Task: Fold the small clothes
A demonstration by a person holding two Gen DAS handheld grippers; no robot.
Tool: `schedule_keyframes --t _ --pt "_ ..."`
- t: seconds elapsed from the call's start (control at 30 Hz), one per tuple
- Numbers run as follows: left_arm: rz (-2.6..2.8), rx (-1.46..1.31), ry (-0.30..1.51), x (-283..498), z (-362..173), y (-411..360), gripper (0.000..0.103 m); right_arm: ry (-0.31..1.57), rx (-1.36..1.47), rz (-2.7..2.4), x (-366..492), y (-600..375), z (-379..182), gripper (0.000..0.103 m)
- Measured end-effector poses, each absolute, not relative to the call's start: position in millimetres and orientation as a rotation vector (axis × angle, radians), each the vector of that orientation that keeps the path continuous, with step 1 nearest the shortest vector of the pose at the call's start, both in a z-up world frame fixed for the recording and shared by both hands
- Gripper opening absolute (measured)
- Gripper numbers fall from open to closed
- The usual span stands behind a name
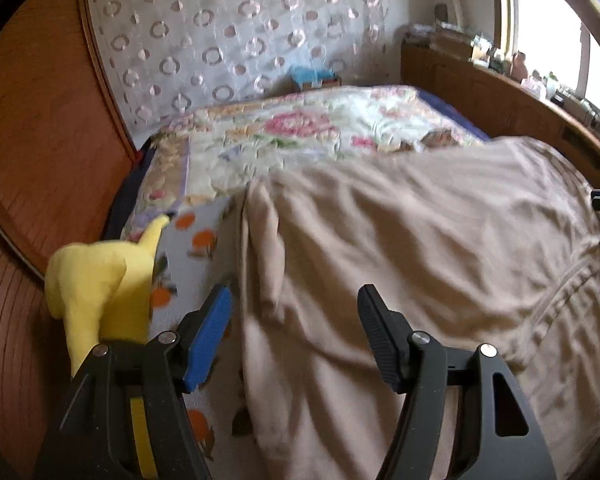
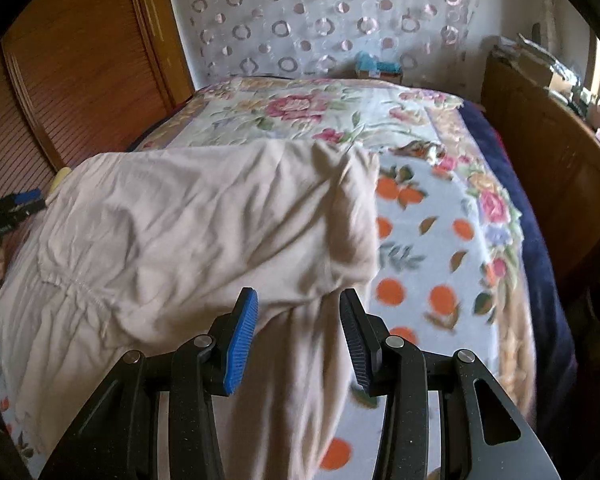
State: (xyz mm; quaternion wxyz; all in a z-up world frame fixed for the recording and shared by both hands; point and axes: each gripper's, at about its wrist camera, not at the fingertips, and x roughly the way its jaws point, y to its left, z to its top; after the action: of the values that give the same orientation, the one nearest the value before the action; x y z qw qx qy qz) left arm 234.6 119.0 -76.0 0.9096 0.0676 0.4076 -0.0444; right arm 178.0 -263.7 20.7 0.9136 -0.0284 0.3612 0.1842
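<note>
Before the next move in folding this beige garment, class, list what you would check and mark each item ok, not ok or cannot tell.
1. Left gripper open, nothing pinched: ok.
2. Right gripper open, pads clear of cloth: ok.
3. Beige garment lies on the bed: ok.
4. Garment flat and smooth: not ok, wrinkled and bunched at one end.
5. Yellow cloth clear of the garment: ok.
6. Fold neat and even: cannot tell.

The beige garment (image 2: 204, 232) is soft matt cloth, creased, with a gathered stitched seam. The sheet (image 2: 424, 272) beneath is printed cloth, the floral quilt (image 1: 300, 128) puffy and textured. Wardrobe doors (image 1: 48, 120) are ribbed, satin-finished wood. Each gripper has ridged pads (image 2: 242, 344), one blue, one black, on matt black arms with shiny metal rivets
</note>
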Motion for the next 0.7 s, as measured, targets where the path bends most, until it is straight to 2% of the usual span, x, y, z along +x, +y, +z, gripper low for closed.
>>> schedule_keyframes --t 0.37,0.7 --pt "-0.102 0.108 0.883 237.2 -89.4 120.5 0.067 0.745 -0.06 0.339 202.7 -290.1 14.4 0.044" --pt "-0.077 0.144 0.88 235.8 -89.7 120.9 0.067 0.75 -0.102 0.322 201.0 -286.2 3.3 0.049"
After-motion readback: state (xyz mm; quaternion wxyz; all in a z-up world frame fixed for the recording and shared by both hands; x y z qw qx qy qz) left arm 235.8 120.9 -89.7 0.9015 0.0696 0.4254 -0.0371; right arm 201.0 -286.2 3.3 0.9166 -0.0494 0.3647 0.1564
